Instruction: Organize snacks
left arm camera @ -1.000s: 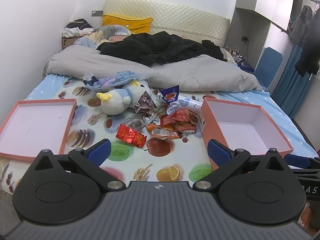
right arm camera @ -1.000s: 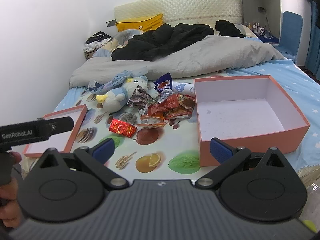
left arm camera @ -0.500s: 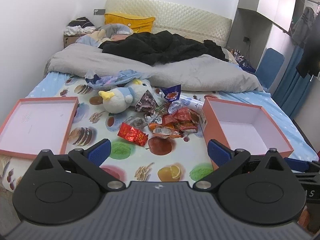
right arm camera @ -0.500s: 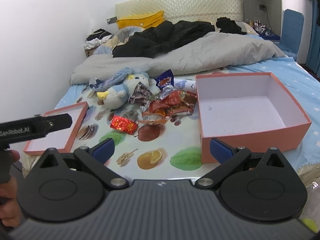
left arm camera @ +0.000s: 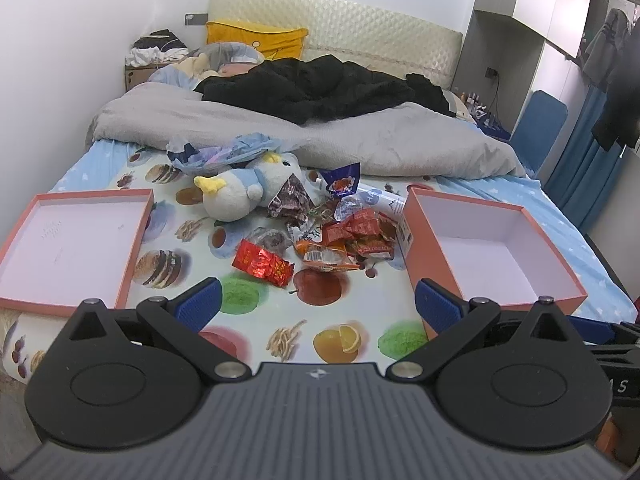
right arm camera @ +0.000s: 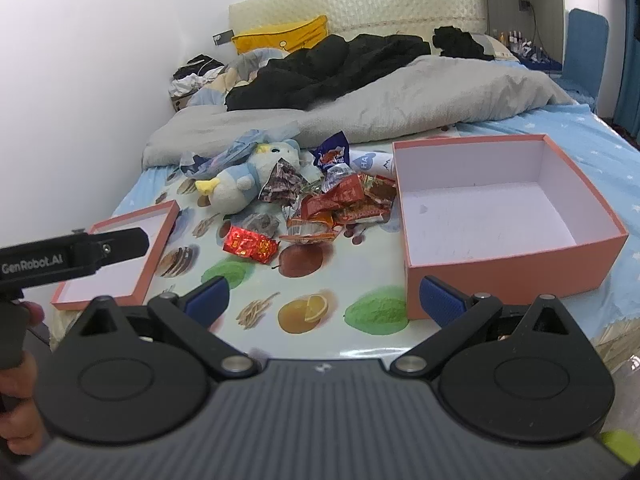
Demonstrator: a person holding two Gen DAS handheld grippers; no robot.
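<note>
A heap of snack packets [left arm camera: 344, 236] [right arm camera: 340, 204] lies mid-bed on a fruit-print sheet. A shiny red packet [left arm camera: 262, 263] [right arm camera: 249, 245] sits at its near left edge. An empty orange box [left arm camera: 492, 252] [right arm camera: 504, 216] stands to the right of the heap, and its shallow lid [left arm camera: 68, 248] [right arm camera: 116, 256] lies to the left. My left gripper [left arm camera: 316, 306] is open above the bed's near edge, holding nothing. My right gripper [right arm camera: 324, 304] is open too, near the box's front left corner.
A plush penguin [left arm camera: 244, 192] [right arm camera: 240, 182] and a blue plastic bag [left arm camera: 224, 152] lie behind the snacks. A grey duvet [left arm camera: 360, 140] and black clothes [left arm camera: 320, 88] cover the far bed. A wall runs along the left. A hand [right arm camera: 18, 396] holds the left gripper's handle.
Both grippers have moved forward a little towards the bed, so the snacks and boxes look slightly closer. Both stay open. Nothing on the bed has moved.
</note>
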